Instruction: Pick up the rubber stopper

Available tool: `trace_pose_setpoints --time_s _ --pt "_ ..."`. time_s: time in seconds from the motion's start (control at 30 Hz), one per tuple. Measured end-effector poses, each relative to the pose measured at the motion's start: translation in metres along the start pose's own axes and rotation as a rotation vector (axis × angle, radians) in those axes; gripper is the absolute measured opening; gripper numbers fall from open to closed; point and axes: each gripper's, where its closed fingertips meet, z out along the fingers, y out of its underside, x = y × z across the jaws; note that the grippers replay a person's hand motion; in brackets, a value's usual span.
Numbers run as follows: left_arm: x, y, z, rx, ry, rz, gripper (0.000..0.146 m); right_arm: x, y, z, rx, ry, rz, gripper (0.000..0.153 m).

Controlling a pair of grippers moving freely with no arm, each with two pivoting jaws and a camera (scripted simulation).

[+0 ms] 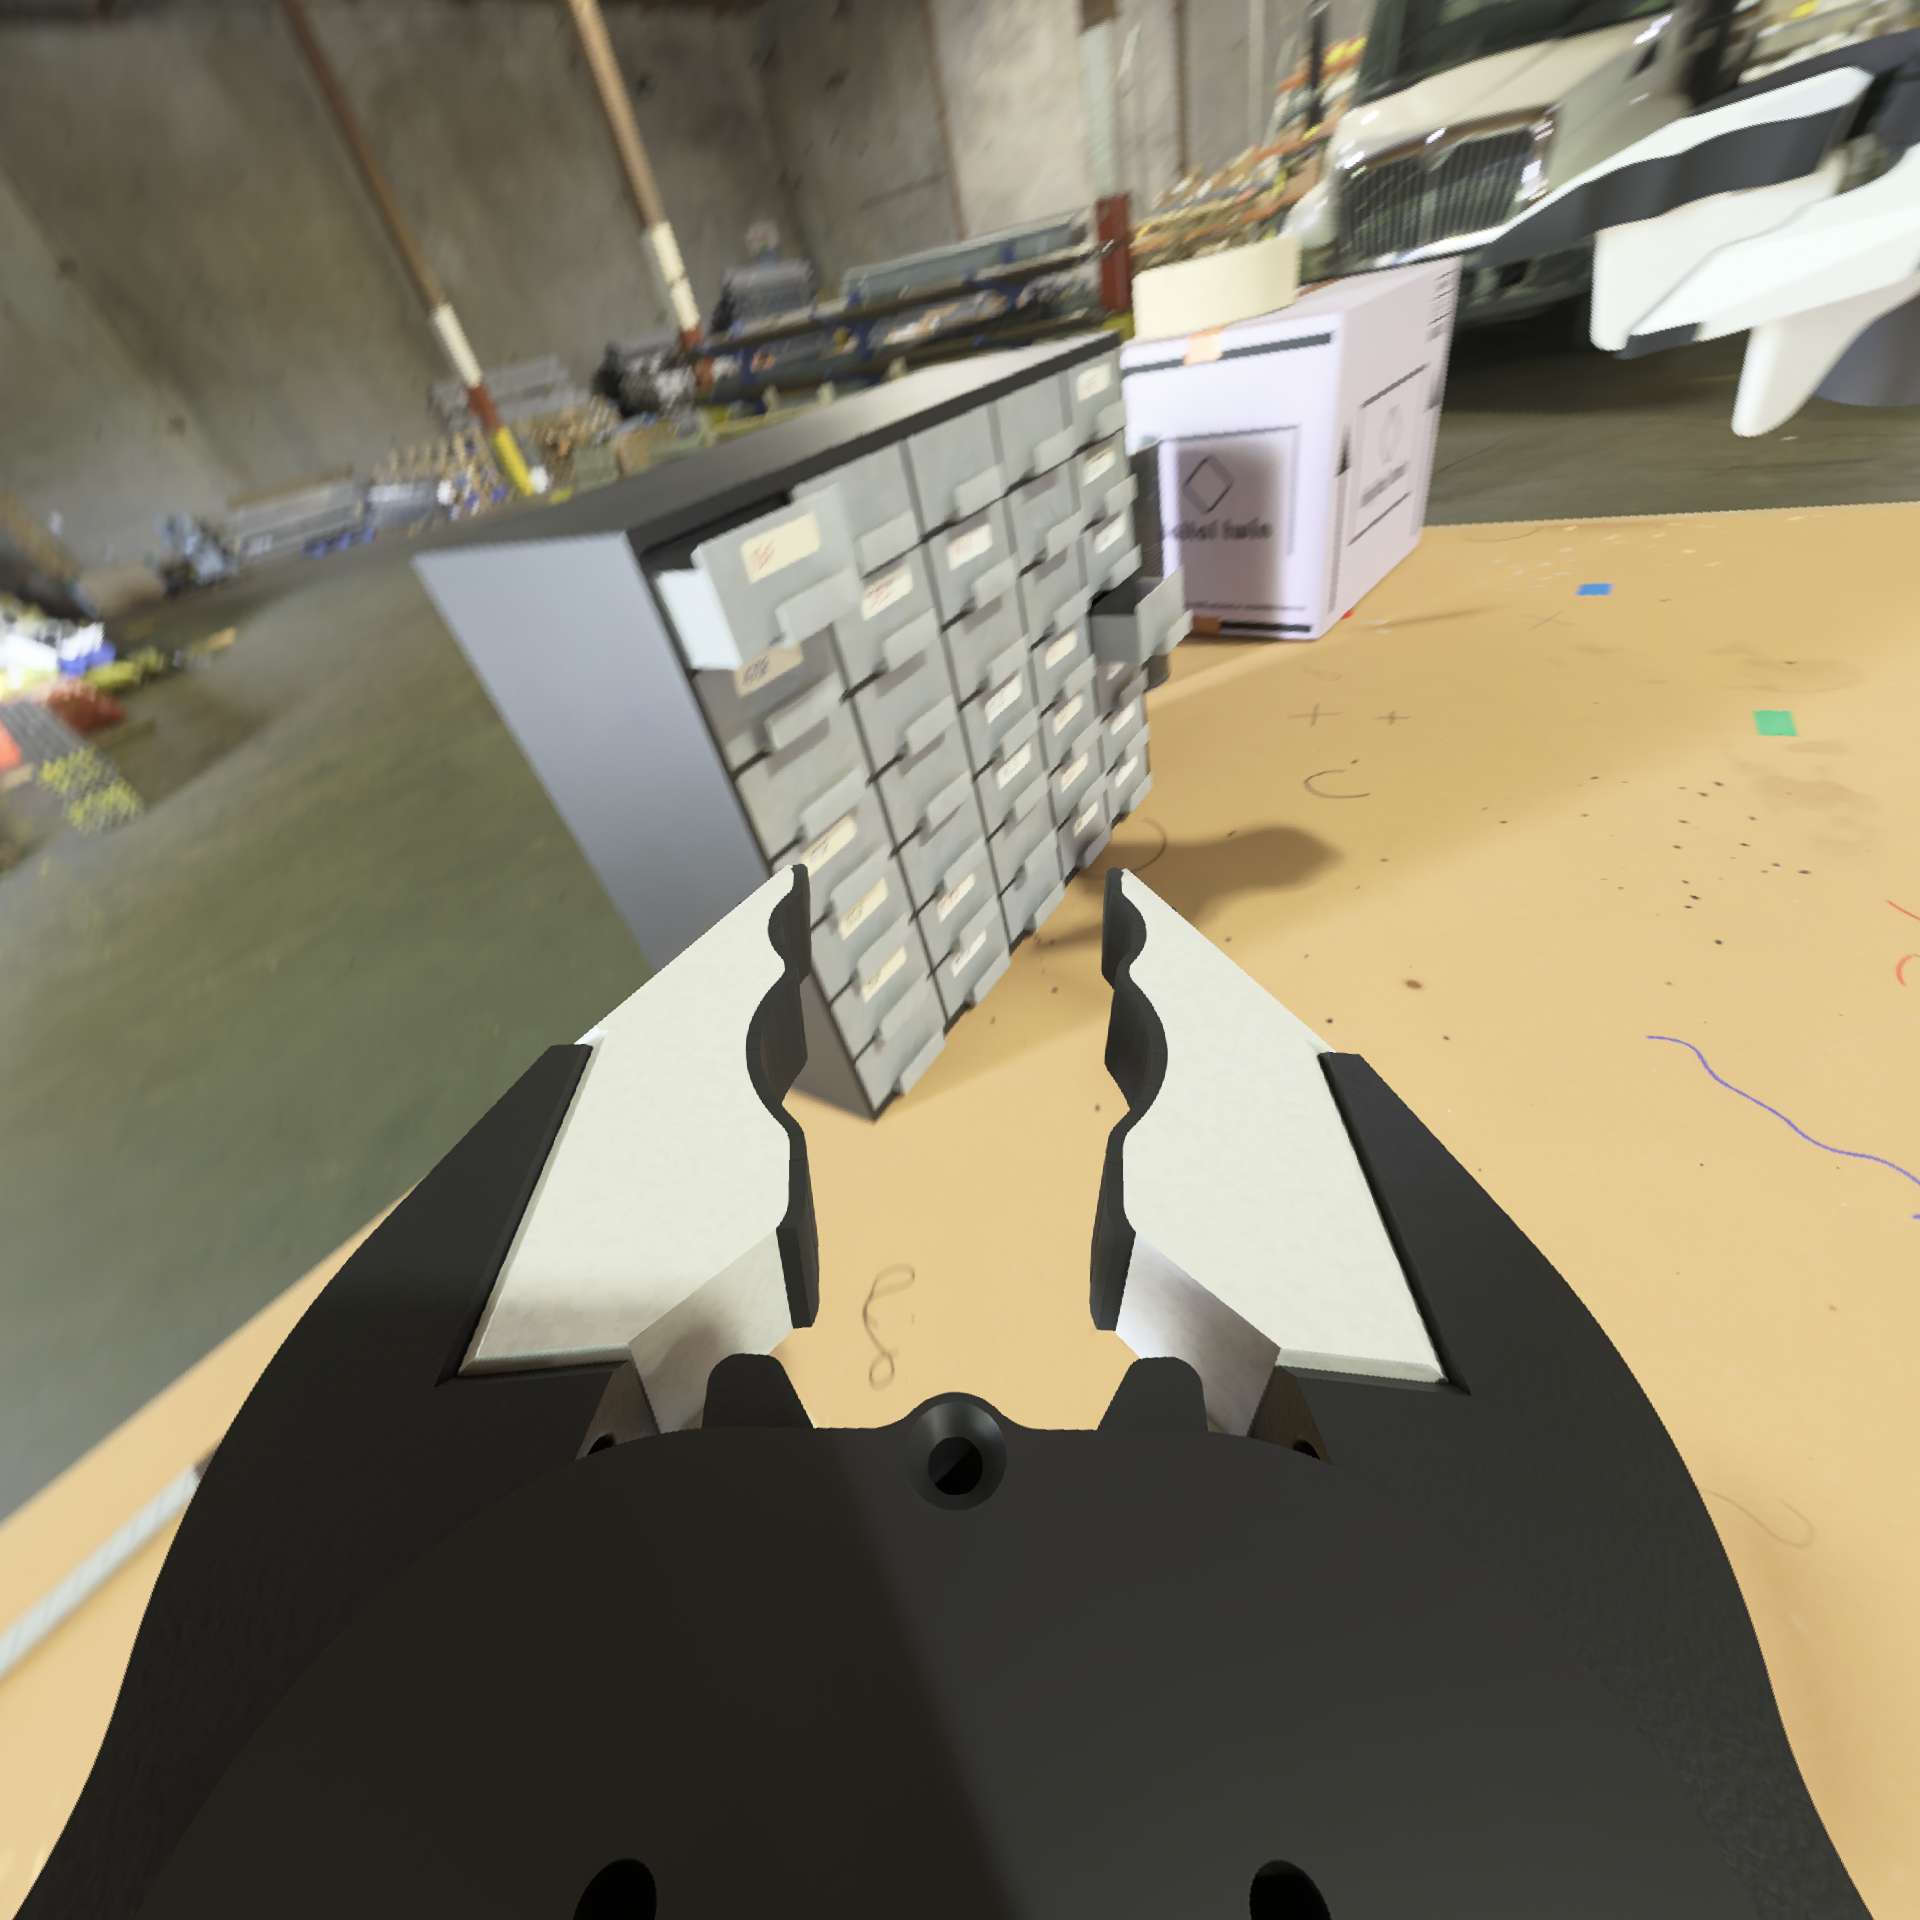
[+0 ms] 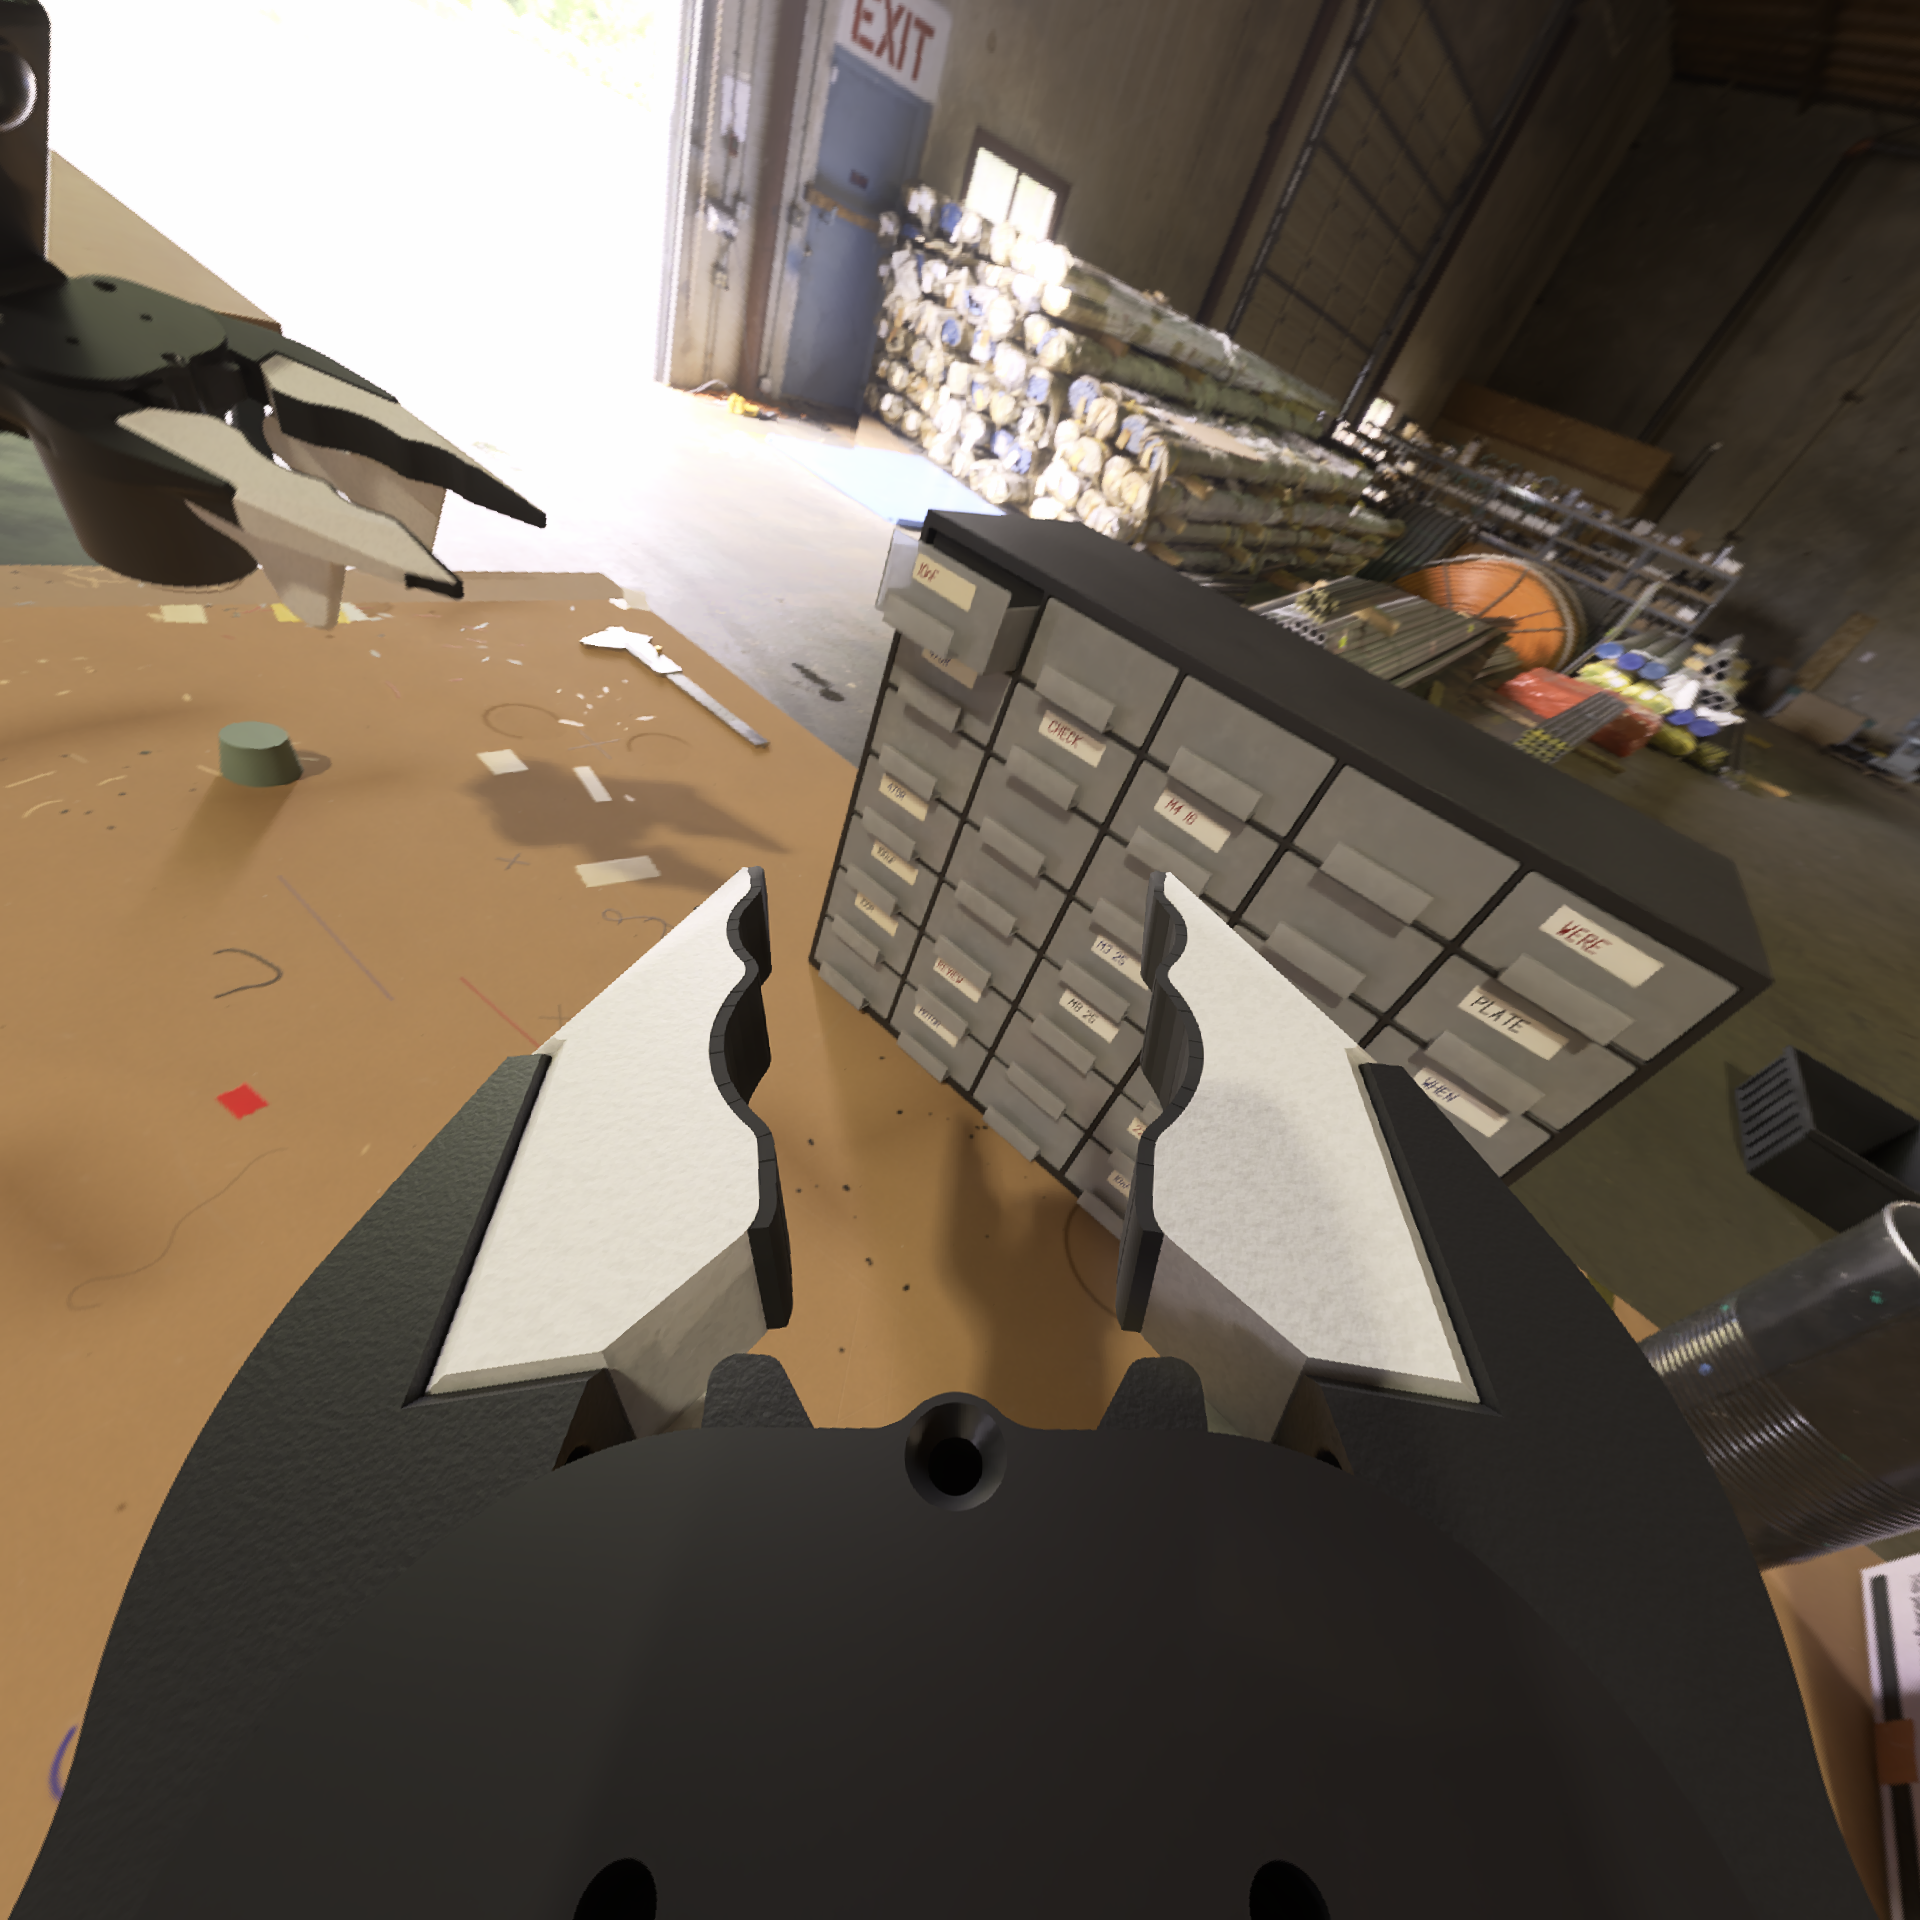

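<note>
Left wrist view: low over the tan table [image 1: 1558,727], tilted, facing the drawer cabinet [image 1: 935,675] at close range. Right wrist view: higher, facing the same cabinet [image 2: 1195,883] from its front. Shared: cabinet, table [image 2: 364,935]. Each view catches the opposite gripper far off.

Daylight blows out white through the doorway [image 2: 436,156]; soft shadows lie on the tabletop [image 2: 312,1039]. Backgrounds are blurred, and straight edges bend toward the frame borders.
</note>
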Motion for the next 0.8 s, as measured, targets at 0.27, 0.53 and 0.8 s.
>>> trace_pose_setpoints --time_s 0.27,0.53,0.8 --pt "-0.054 0.053 -0.068 -0.306 -0.346 -0.149 0.051 0.009 0.016 0.001 -0.053 -0.005 -0.008 0.073" --pt "-0.088 0.133 -0.171 -0.731 -0.683 -0.435 0.054 0.018 0.017 -0.006 -0.039 0.004 -0.006 0.073" --pt "-0.069 0.198 -0.191 -0.991 -0.691 -0.635 0.061 0.031 0.017 -0.021 -0.031 0.065 -0.01 0.073"
